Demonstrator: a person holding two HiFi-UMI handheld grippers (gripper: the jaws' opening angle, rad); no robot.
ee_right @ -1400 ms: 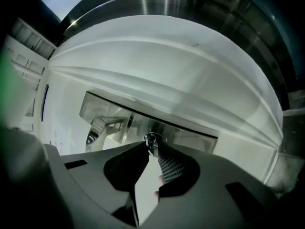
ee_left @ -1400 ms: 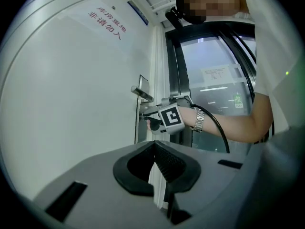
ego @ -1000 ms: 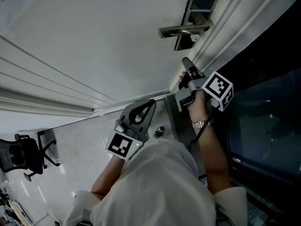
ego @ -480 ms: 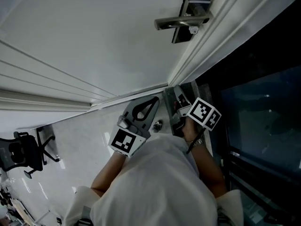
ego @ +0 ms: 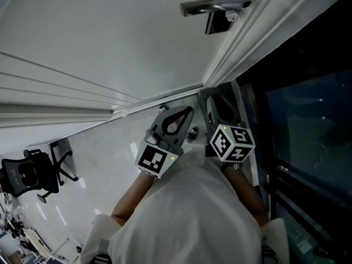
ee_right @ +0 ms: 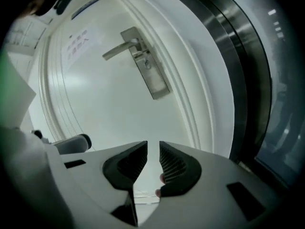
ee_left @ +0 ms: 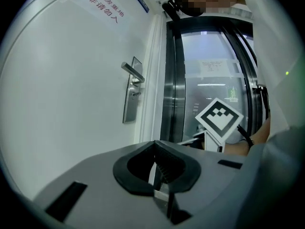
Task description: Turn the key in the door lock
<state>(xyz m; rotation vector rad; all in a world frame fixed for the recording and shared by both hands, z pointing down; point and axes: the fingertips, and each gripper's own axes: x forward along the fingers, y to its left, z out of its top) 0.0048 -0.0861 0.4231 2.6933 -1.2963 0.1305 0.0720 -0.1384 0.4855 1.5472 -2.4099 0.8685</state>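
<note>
Head view: the key (ego: 231,16) sits in the lock under the handle (ego: 212,5) of the white door (ego: 110,32), well above both grippers. The left gripper (ee_left: 155,148) has its jaws pressed together, empty; the right gripper (ee_right: 153,148) has its jaws narrowly apart, holding nothing.

Door lock (ee_right: 155,82): tall brushed-metal plate on the white door (ee_right: 95,99), close to its latch-side edge. Lever handle (ee_right: 119,49) sits on the plate's upper part, roughly level, pointing away from that edge. Key (ee_right: 147,64) is in the cylinder just under the lever, too small to read its rotation.
</note>
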